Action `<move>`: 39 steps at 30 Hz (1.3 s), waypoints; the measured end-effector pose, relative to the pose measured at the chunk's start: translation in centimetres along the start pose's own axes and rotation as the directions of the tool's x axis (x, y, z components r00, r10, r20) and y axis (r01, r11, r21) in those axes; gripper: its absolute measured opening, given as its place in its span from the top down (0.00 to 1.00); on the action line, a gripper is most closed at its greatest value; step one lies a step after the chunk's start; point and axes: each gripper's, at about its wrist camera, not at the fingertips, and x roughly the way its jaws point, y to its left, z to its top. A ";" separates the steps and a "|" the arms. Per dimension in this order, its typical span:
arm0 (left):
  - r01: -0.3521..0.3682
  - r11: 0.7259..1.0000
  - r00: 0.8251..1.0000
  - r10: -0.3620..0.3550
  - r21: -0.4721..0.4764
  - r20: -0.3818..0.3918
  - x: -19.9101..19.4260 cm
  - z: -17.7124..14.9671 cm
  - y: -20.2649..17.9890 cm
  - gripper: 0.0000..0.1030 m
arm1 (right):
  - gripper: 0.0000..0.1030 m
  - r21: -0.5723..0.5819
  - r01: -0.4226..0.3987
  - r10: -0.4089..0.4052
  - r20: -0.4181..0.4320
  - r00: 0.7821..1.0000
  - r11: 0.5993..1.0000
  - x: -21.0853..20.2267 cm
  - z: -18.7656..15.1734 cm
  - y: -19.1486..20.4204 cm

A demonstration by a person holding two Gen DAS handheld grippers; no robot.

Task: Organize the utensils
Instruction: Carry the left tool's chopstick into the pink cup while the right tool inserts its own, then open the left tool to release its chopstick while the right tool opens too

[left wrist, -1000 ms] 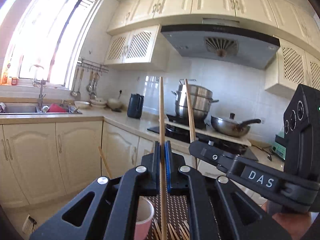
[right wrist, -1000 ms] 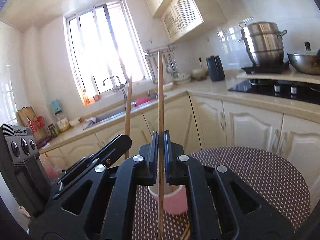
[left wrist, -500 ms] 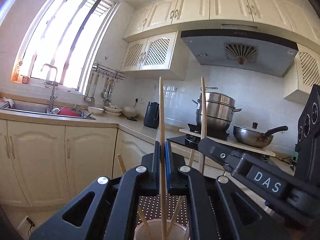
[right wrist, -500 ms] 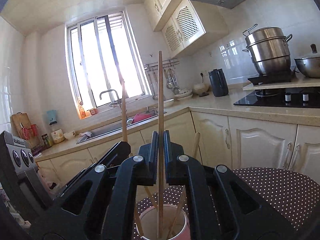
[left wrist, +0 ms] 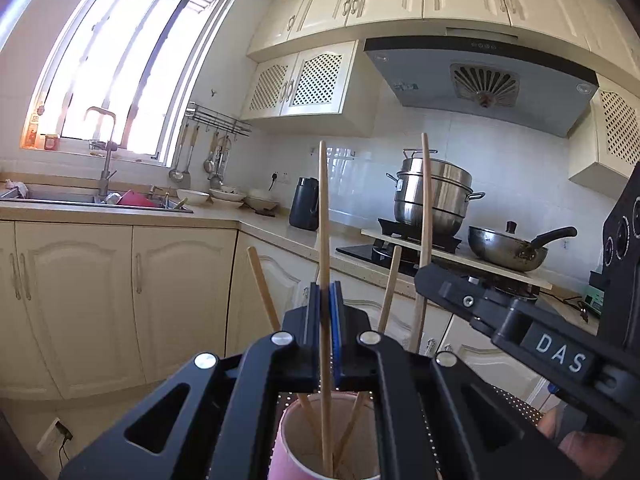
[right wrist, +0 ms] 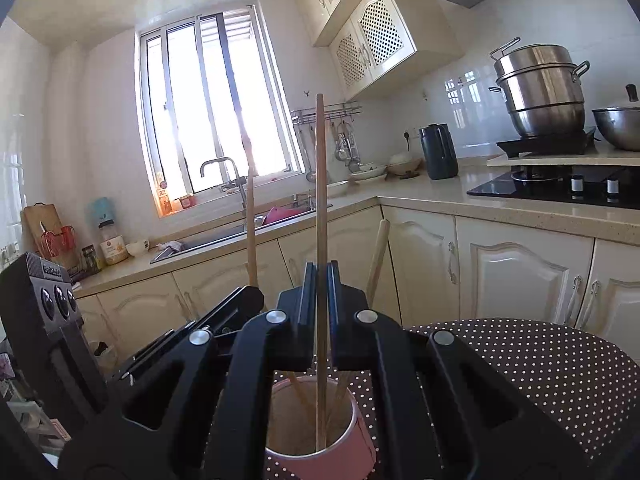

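Both claws have sunk since a second ago. Left claw [left wrist: 325,320] clamps one chopstick [left wrist: 323,216], right claw [right wrist: 319,292] another [right wrist: 319,184]; tips now inside the pink cup [right wrist: 352,440], seemingly near bottom. Release next.

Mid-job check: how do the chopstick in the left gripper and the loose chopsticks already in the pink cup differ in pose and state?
The left gripper is shut on its chopstick, which stands upright, lower end down inside the pink cup. The loose chopsticks are free of any grip and lean against the rim at a slant. All are plain light wood, ends inside the cup.
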 end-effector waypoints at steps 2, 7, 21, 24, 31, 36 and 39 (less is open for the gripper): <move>0.003 1.000 1.000 -0.003 0.004 -0.016 -0.6 -0.4 -0.1 0.95 | 0.94 -0.011 0.004 -0.004 -0.006 1.000 1.000 -0.7 -0.4 0.2; 0.006 0.999 0.999 -0.004 0.036 -0.048 -1.8 -1.1 -0.6 0.95 | 0.94 -0.016 0.006 -0.007 -0.043 0.999 1.000 -1.7 -1.4 0.6; -0.005 1.000 0.989 0.008 0.022 -0.150 -3.4 -2.1 0.2 0.94 | 0.94 0.005 0.042 -0.041 -0.137 0.990 0.999 -2.4 -3.8 1.0; -0.031 0.999 0.989 0.033 0.020 -0.146 -4.0 -1.9 0.7 0.76 | 0.94 0.012 0.056 -0.054 -0.143 0.988 0.998 -2.7 -3.8 1.2; -0.049 0.999 0.987 0.050 0.009 -0.151 -6.0 -1.0 1.0 0.67 | 0.93 0.017 0.097 -0.094 -0.137 0.986 0.995 -4.3 -3.2 1.8; -0.050 0.998 0.989 0.053 0.025 -0.136 -7.9 -0.1 0.1 0.62 | 0.93 0.012 0.102 -0.100 -0.126 0.987 0.995 -6.2 -2.7 2.6; -0.050 0.998 0.990 0.055 0.043 -0.127 -9.1 0.4 -0.7 0.61 | 0.93 0.005 0.101 -0.100 -0.118 0.988 0.995 -7.5 -2.4 3.2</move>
